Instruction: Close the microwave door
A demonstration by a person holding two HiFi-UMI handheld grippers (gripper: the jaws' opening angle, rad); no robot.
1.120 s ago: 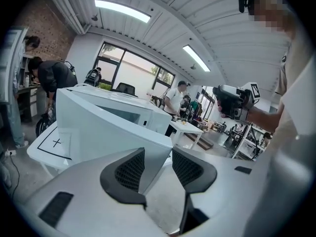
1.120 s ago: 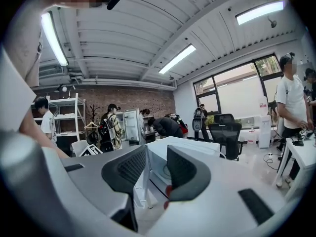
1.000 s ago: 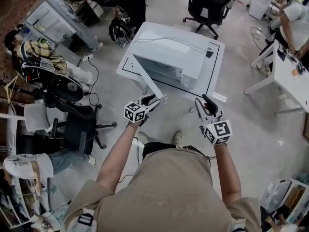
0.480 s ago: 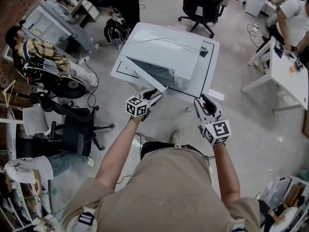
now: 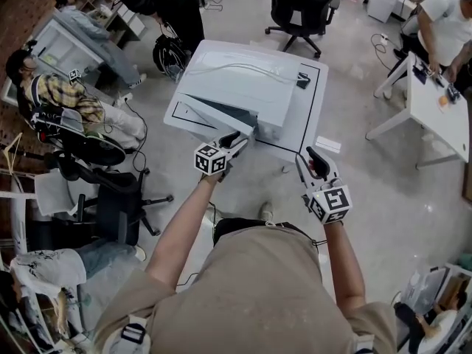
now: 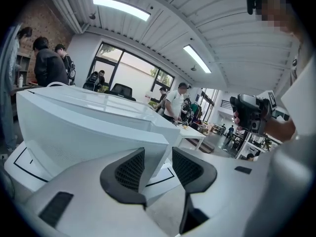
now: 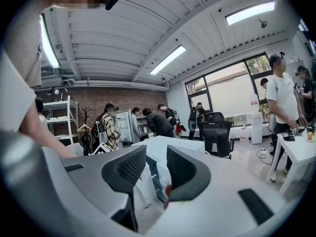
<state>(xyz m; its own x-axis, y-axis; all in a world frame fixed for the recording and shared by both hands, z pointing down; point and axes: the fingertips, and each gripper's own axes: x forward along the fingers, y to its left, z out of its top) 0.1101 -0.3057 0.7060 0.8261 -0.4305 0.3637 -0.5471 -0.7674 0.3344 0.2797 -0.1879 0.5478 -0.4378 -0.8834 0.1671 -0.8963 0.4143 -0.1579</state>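
The floor is pale, glossy grey concrete in a busy open workshop. Left of the microwave, seated people crowd a brick-wall corner, with a black office chair nearer the camera. The microwave, white and boxy, stands on a low white worktop marked with a thin black rectangle. Beyond the microwave stands a second black swivel chair. Well to the microwave's right is a white table with a person bent over it.

The worktop's near edge runs just in front of the microwave. The floor between that edge and the person's feet is open, and more bare floor lies to the microwave's right. A small dark object sits on the worktop at the microwave's far right corner.

The microwave door is hinged at the left and stands ajar at a narrow angle. A dark wedge of cavity shows behind it, and what it holds cannot be made out. The left tongs are at the door's free edge. Their jaws are spread wide, the edge shows in the gap, and no pad is visibly clamped on it. The right tongs hang right of the microwave's front, off the worktop corner, with jaws apart and nothing between them.
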